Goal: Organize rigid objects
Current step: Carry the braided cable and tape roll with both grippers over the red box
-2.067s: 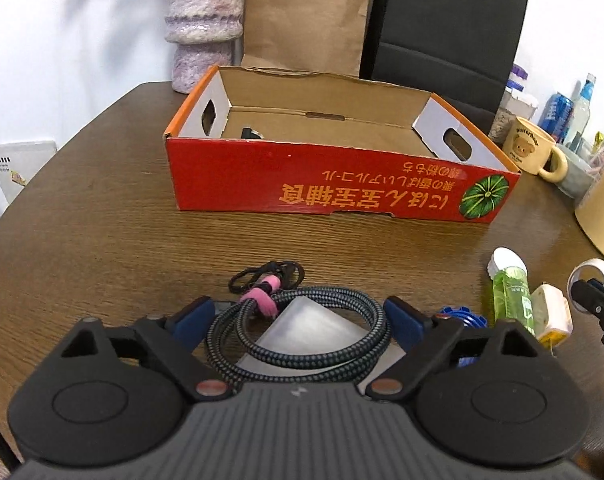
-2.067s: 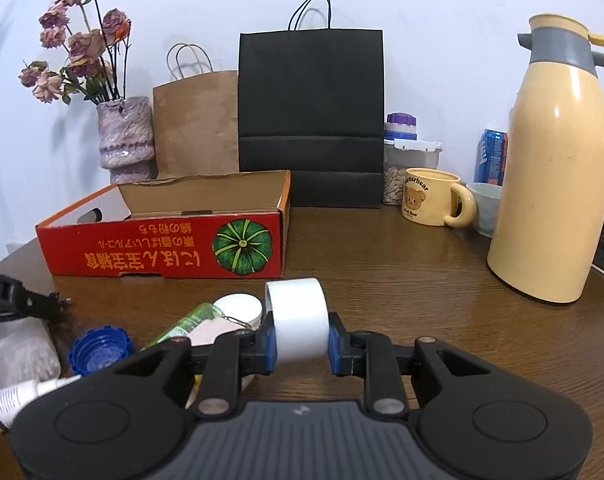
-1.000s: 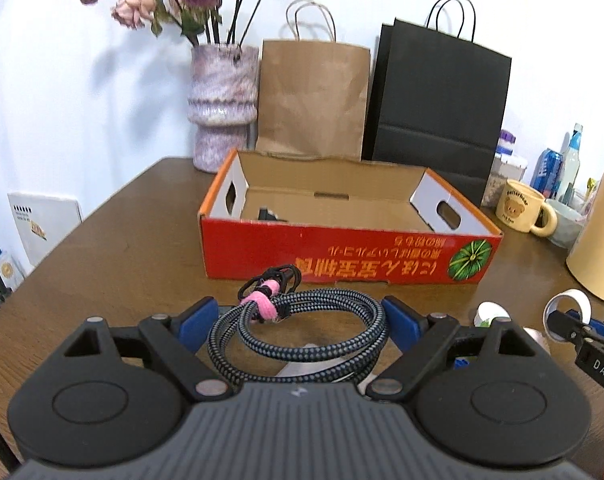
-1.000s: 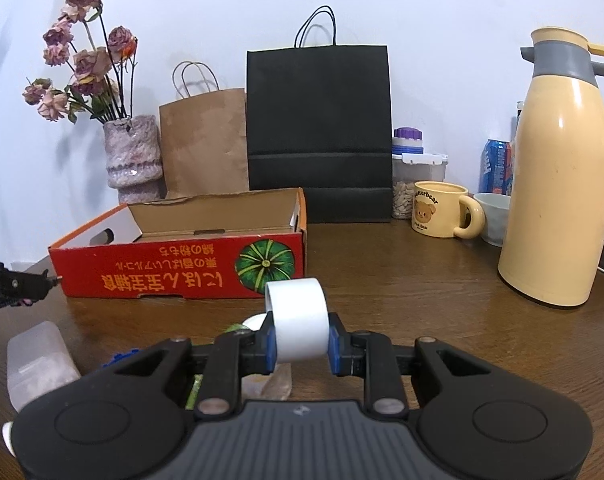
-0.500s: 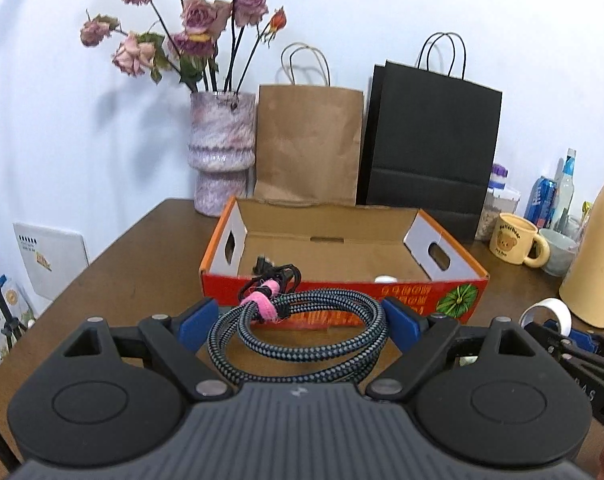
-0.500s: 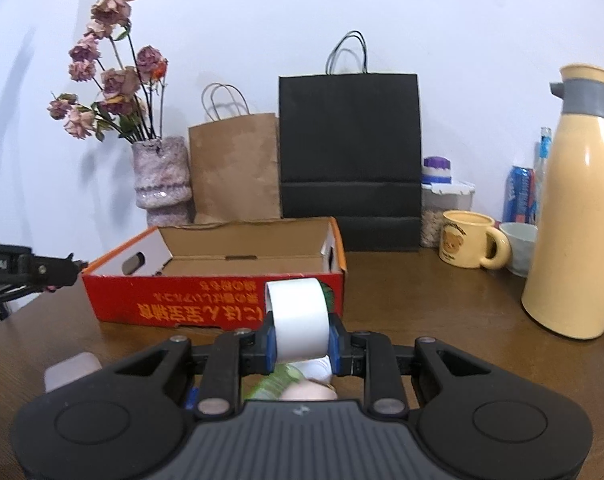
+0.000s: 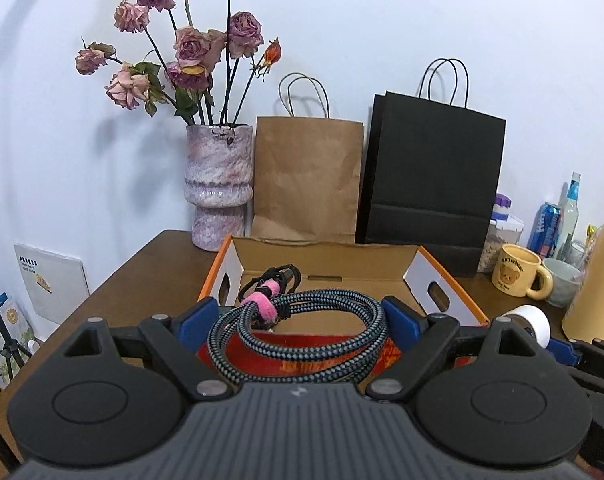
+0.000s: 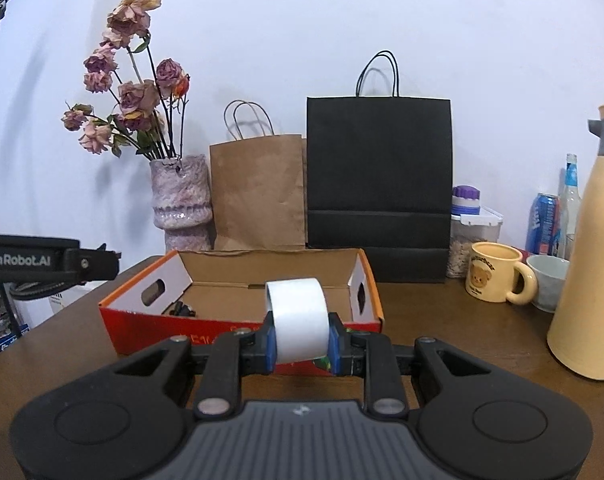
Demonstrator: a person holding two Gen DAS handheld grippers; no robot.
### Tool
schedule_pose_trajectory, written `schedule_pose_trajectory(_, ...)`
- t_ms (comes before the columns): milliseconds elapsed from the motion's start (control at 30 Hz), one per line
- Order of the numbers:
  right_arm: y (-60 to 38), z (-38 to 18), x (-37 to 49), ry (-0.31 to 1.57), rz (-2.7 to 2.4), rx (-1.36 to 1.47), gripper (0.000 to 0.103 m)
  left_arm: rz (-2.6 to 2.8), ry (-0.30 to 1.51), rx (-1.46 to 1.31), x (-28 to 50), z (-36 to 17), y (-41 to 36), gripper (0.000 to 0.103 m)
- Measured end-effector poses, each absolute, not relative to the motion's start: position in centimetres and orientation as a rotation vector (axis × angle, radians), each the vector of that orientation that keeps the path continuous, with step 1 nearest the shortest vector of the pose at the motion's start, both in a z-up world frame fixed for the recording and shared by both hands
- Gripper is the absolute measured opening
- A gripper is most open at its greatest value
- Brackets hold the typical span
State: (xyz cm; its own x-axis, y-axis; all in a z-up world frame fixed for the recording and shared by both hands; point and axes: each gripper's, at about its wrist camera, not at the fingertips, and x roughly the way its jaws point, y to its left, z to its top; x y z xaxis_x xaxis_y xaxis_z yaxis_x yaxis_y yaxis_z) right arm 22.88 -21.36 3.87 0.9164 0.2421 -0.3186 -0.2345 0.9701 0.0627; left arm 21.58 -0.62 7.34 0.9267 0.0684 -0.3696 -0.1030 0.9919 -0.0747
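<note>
My left gripper point(image 7: 297, 320) is shut on a coiled braided cable point(image 7: 334, 338) bound with a pink strap, held above the near wall of the red cardboard box point(image 7: 440, 276). My right gripper point(image 8: 299, 340) is shut on a white tape roll point(image 8: 297, 320), held in front of the same box point(image 8: 141, 320). The tape roll also shows in the left wrist view point(image 7: 532, 322) at the right. A small dark object point(image 8: 181, 310) lies inside the box at its left end. The left gripper's arm point(image 8: 49, 264) shows at the left of the right wrist view.
Behind the box stand a vase of dried roses point(image 7: 217, 188), a brown paper bag point(image 7: 308, 180) and a black paper bag point(image 7: 432, 180). On the brown table point(image 8: 462, 320) to the right are a yellow bear mug point(image 8: 494, 272), a grey bowl point(image 8: 548, 280), a cream thermos jug point(image 8: 594, 248), a jar and a can.
Both grippers have risen and moved toward the box with their loads. The items on the table in front of the box have dropped out of view.
</note>
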Motion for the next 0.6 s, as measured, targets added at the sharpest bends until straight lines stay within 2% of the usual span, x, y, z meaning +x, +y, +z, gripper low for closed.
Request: schedule_pose_trajectory(600, -18.8, 5.0, 29.1, 0.343, 0.268, 0.046, 0.023, 0.145, 0.35, -0.127, 26.9, 7.7, 0.1, 0.089)
